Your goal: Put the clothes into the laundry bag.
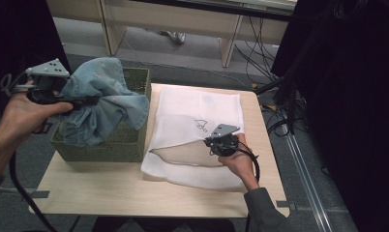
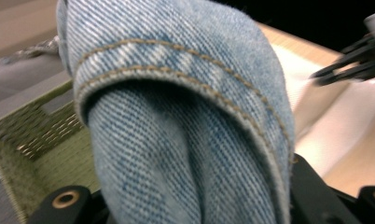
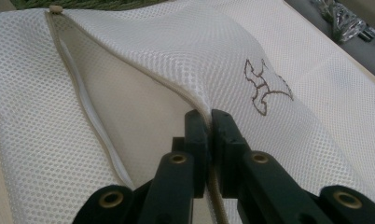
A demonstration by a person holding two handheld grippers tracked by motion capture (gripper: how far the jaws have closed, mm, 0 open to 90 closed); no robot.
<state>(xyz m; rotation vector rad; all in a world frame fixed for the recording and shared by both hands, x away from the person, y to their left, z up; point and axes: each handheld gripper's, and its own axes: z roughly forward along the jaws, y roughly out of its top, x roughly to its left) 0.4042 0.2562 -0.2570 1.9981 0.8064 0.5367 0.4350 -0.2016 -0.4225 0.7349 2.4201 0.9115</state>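
Note:
A light blue denim garment [image 1: 103, 99] hangs bunched over the green woven basket [image 1: 134, 140] at the table's left, and my left gripper [image 1: 88, 101] is shut on it. Up close in the left gripper view the denim [image 2: 185, 121] lies folded between the jaws, its tan stitching showing. A white mesh laundry bag [image 1: 202, 111] lies flat on the table's middle with its zipper mouth gaping. My right gripper [image 1: 208, 141] is shut on the upper edge of that mouth [image 3: 209, 114], lifting it. A small brown emblem [image 3: 265, 86] marks the mesh.
The wooden table [image 1: 110, 188] has bare room along its front edge. Behind it stand desk legs and cables [image 1: 260, 43] on the floor. The basket [image 2: 31, 140] sits close beside the bag's left side.

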